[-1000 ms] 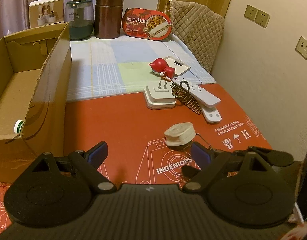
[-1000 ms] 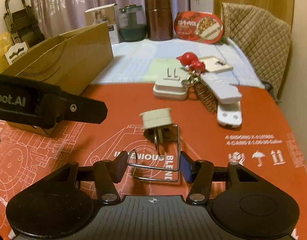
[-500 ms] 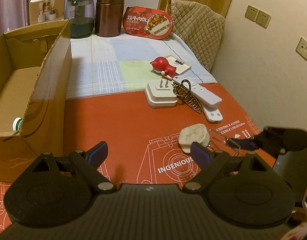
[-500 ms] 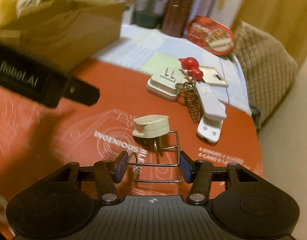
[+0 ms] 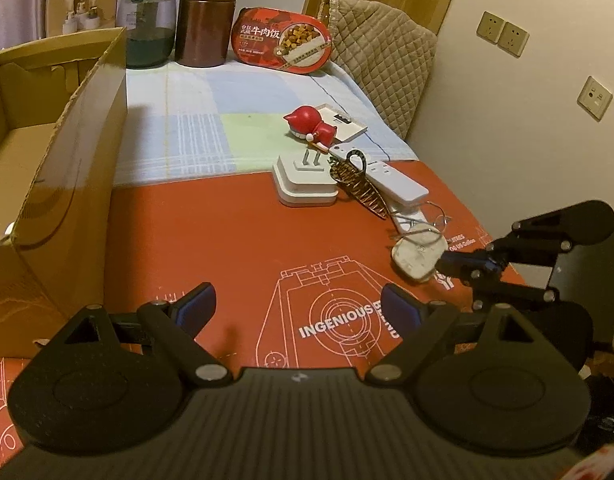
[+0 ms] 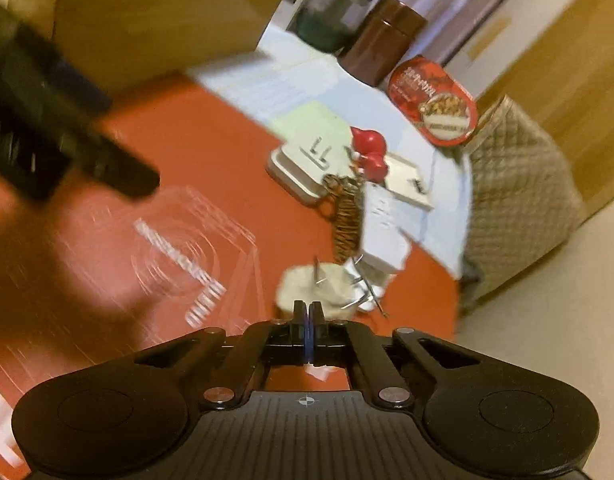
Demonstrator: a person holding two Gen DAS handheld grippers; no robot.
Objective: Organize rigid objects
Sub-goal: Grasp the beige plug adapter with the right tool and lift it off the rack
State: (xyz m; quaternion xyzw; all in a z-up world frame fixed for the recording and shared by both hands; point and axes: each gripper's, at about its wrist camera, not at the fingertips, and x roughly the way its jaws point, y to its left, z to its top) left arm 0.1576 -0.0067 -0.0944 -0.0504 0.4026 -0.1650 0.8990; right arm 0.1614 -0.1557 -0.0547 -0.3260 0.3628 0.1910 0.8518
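At the far left stands an open cardboard box (image 5: 67, 168) on the red printed mat (image 5: 235, 240), its near wall running along the mat's left edge. The left gripper (image 5: 299, 308) hangs over the near middle of the mat with its blue-padded fingers spread wide and nothing between them. Farther back, where the mat meets a pale checked cloth (image 5: 211, 120), lies a white plug adapter (image 5: 305, 180) with its prongs up, and just right of it a bronze leaf-shaped ornament (image 5: 359, 184) rests against a white power strip (image 5: 387, 180). A red cat figurine (image 5: 311, 128) sits just beyond them beside a flat white card (image 5: 343, 122). Along the far edge stand a green-tinted jar (image 5: 149, 28), a brown canister (image 5: 207, 20) and a red boxed rice meal (image 5: 285, 46). Near the right edge lies a cream travel plug (image 5: 415, 256) with a wire loop (image 5: 427, 224) over it; the right gripper (image 6: 305, 316) sits just beside it, jaws pressed together, though the blur hides whether they pinch the wire.
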